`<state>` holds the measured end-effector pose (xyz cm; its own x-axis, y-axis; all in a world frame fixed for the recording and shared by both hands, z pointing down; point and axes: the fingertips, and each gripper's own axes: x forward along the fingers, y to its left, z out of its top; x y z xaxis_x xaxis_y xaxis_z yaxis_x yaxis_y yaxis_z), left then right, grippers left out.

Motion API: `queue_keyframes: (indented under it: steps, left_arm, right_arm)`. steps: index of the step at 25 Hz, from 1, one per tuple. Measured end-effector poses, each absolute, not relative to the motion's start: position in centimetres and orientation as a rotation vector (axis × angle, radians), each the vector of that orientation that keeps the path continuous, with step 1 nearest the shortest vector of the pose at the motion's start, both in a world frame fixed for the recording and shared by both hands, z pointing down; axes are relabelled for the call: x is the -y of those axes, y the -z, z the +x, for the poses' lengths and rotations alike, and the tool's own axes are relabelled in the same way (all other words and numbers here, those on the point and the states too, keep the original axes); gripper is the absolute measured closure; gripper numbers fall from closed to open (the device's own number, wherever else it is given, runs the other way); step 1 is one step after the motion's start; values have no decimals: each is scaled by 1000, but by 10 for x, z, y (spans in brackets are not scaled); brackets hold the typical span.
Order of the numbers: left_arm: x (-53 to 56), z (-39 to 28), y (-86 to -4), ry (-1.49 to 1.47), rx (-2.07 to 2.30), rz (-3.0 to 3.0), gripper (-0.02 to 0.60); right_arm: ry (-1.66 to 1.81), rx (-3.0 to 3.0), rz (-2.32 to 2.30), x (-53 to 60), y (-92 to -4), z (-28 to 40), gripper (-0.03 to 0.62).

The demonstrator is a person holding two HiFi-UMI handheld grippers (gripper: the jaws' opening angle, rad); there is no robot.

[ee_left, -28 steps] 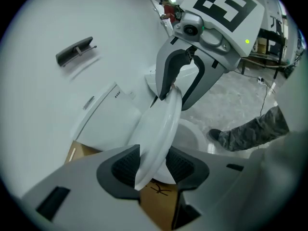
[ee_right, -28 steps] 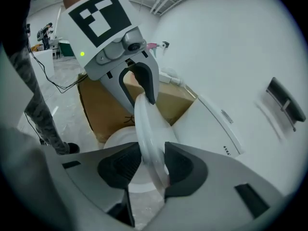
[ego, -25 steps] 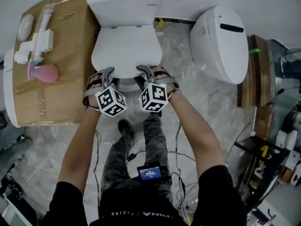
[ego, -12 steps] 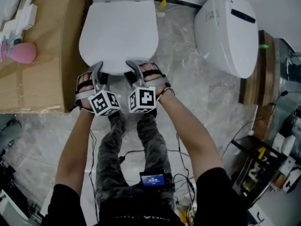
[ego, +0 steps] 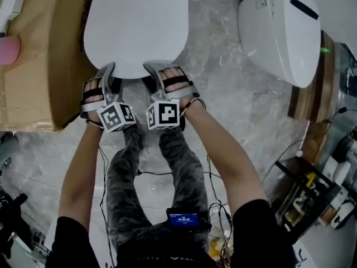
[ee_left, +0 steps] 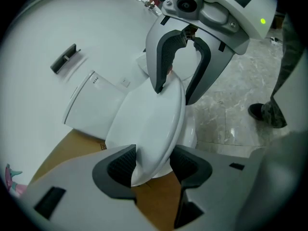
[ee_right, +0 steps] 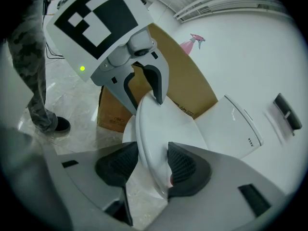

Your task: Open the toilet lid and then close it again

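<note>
The white toilet lid (ego: pixel 136 27) lies nearly flat over the bowl at the top of the head view. Both grippers hold its front edge side by side, the left gripper (ego: pixel 107 71) beside the right gripper (ego: pixel 152 70). In the left gripper view the lid's rim (ee_left: pixel 149 124) sits between the dark pads of the left gripper (ee_left: pixel 151 162), and the right gripper (ee_left: pixel 180 76) clamps the same rim farther along. In the right gripper view the lid (ee_right: pixel 159 129) fills the gap of the right gripper (ee_right: pixel 147 165). Both pairs of jaws are opening while the pads still touch the lid.
A cardboard box (ego: pixel 39 66) stands left of the toilet with a pink item (ego: pixel 8 49) on it. A second white toilet unit (ego: pixel 281 29) lies on the marble floor at the right, next to a wooden board (ego: pixel 312 94). Cables (ego: pixel 223 194) trail by the person's legs (ego: pixel 134 166).
Both grippers have sunk together with the lid's front edge, and the lid has come down from a raised tilt to nearly flat. The tank has left the head view.
</note>
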<state>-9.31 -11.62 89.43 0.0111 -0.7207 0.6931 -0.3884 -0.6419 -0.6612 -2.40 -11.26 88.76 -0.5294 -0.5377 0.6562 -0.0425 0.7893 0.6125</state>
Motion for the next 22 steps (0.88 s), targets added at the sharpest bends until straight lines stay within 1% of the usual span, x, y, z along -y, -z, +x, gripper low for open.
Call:
queue_keyframes:
  steps: [13,22]
  left_arm:
    - [110,-89,-955,1772,-1070,-1988,347]
    - [106,-90,-974,1817,-1018,-2020,341]
  right_arm:
    - [680,2026,391,107,-946,-20,404]
    - [657,2019,353,107,-966,-22,401]
